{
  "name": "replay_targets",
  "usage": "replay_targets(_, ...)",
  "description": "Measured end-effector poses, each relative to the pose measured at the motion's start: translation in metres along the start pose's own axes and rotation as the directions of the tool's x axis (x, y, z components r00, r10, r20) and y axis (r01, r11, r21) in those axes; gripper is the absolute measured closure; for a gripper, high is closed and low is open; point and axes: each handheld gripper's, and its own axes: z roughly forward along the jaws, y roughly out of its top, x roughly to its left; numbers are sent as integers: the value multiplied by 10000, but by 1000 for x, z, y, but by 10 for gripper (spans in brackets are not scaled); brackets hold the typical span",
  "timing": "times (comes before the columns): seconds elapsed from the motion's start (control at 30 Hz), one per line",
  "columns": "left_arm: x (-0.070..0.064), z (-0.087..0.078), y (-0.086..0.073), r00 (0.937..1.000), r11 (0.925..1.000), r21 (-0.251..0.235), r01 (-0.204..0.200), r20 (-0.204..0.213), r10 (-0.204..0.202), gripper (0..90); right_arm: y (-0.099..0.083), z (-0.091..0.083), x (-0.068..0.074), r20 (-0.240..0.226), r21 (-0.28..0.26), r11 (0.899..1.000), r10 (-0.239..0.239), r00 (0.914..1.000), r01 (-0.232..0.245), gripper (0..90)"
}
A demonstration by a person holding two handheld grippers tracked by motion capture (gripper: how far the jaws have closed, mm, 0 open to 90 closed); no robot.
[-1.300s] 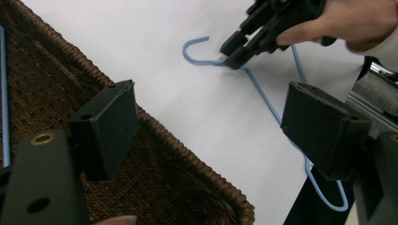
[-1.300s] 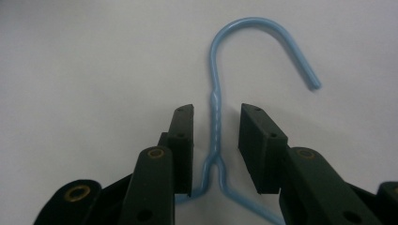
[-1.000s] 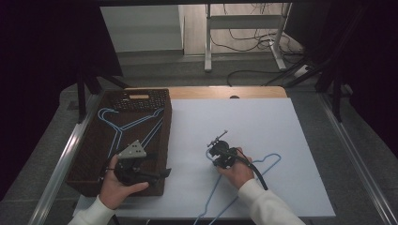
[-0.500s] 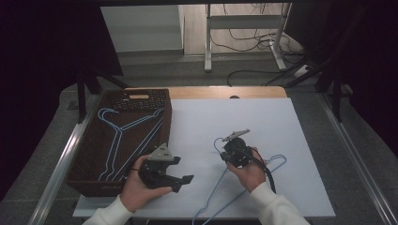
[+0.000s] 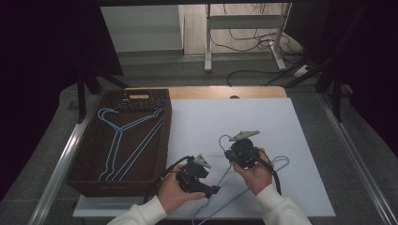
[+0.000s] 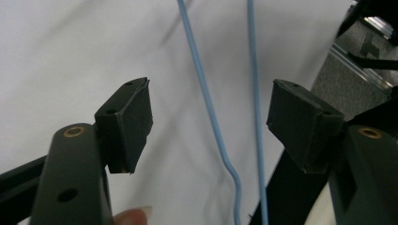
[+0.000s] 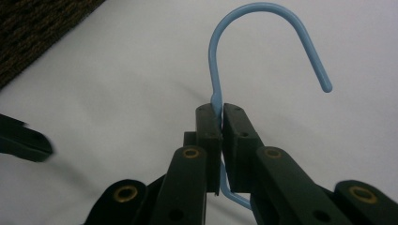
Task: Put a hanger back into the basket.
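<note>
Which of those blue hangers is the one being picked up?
Look at the white table sheet, right of the brown basket. The held hanger lies there, its neck clamped in the right gripper. The other hangers lie inside the basket, untouched.

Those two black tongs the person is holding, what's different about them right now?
The right tongs are shut on the neck of a blue wire hanger; the left tongs gape open, the hanger's wires running between their jaws untouched. In the high view, the right sits farther up the table. Both are black and hand-held.
</note>
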Motion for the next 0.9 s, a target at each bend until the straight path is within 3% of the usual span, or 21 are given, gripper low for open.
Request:
replay_targets(0.2,7,28,-6,9972,9982,201,561,492,-571,453,-1,-3,0,-10,-148,9999,82,10000,-82,860)
replay_targets(0.37,10,30,-8,9923,9976,183,660,1035,-676,813,-1,-6,-1,-55,-282,9994,194,9998,-195,859)
replay_targets(0.47,12,26,-9,9897,9955,69,945,1073,-947,849,-1,-11,-3,-212,-471,9985,287,9994,-297,854)
replay_targets(0.5,13,24,-9,9875,9937,-45,1123,1121,-1110,858,-1,-13,-4,-258,-557,9979,313,9992,-327,844)
replay_targets(0.57,15,15,-9,9839,9901,-440,1336,1259,-1272,867,-2,-19,-7,-426,-842,9959,305,9986,-340,689)
replay_targets(0.7,15,-11,-5,9759,9806,-1158,1580,1697,-1372,869,-8,-44,-16,-977,-1912,9788,549,9937,-729,469)
replay_targets(0.77,13,-27,-3,9772,9770,-1592,1420,1800,-1127,869,-14,-58,-22,-1346,-2368,9678,538,9894,-848,417)
replay_targets(0.83,12,-43,-2,9837,9743,-1949,1131,1597,-822,869,-22,-72,-25,-1669,-2803,9565,343,9854,-808,407)
replay_targets(0.9,12,-59,-2,9835,9688,-2220,1102,1652,-740,869,-31,-85,-26,-1723,-3139,9473,102,9850,-647,386)
